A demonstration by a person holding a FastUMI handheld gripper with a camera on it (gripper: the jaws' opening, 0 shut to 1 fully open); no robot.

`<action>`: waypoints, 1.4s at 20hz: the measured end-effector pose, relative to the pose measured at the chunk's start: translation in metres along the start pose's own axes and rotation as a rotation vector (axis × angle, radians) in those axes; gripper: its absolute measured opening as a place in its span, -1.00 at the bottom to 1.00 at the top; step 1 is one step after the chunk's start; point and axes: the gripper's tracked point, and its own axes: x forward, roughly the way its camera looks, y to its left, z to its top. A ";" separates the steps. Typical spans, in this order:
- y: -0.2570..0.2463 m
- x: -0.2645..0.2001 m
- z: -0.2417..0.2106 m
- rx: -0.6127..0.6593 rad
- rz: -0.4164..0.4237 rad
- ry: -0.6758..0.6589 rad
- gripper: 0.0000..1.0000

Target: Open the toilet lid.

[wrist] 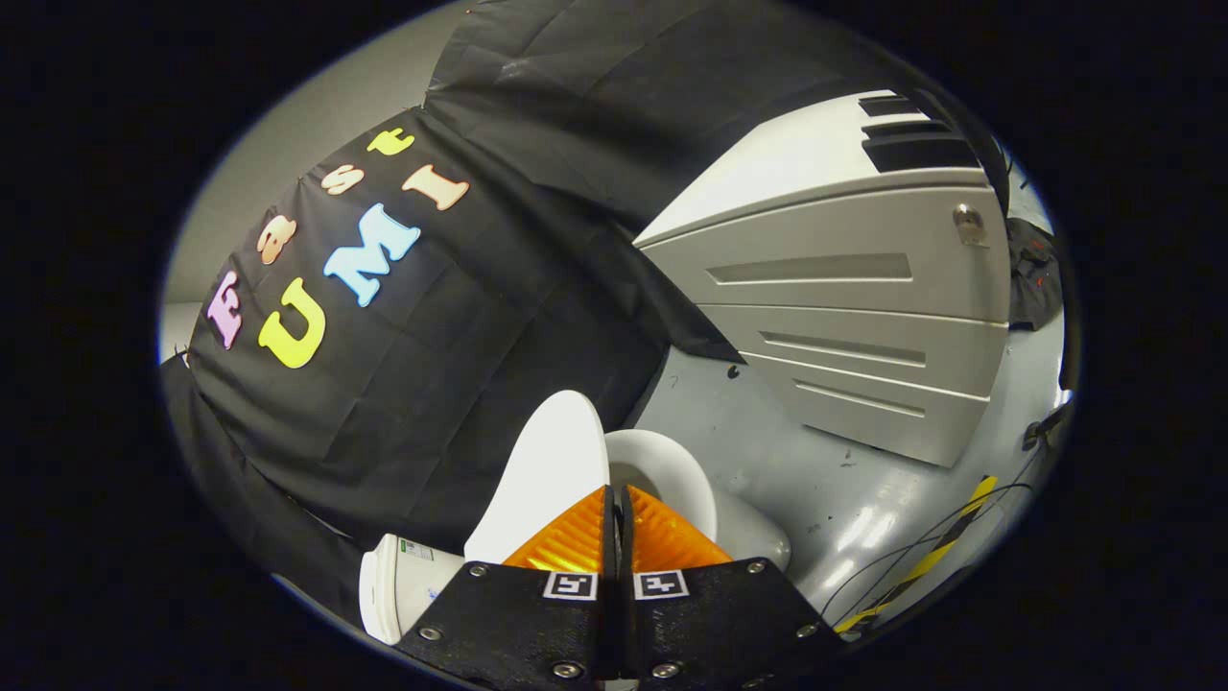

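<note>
Toilet lid (549, 475) was white and stood up on its edge, lifted away from the bowl, just past the tips of the gripper (617, 494). It leaned toward the black cloth wall (460, 365) behind it. Beside the lid, the open toilet bowl (667, 475) showed its round white rim, and the bowl sat right ahead of the fingers. The gripper's two orange fingers (566, 537) were pressed together, with just a thin dark line between them. I could not see anything held in that line, and the lid's thin edge rose right above the tips, so I could not tell if the fingers touched it. Each finger had a black base with a small black and white square tag (570, 585) on it. A white tank (398, 585) with a small sticker lay low by the wall, next to the lid. Off to the other side stood a big grey cabinet (863, 297) with long grooves and a little metal lock, well apart from the toilet. The grey floor (815, 480) was shiny, and a yellow and black striped tape (935, 552) and thin cables (892, 557) ran across it near the cabinet.
</note>
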 end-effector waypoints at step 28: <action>0.207 -0.081 0.014 -0.352 0.219 -0.115 -1.00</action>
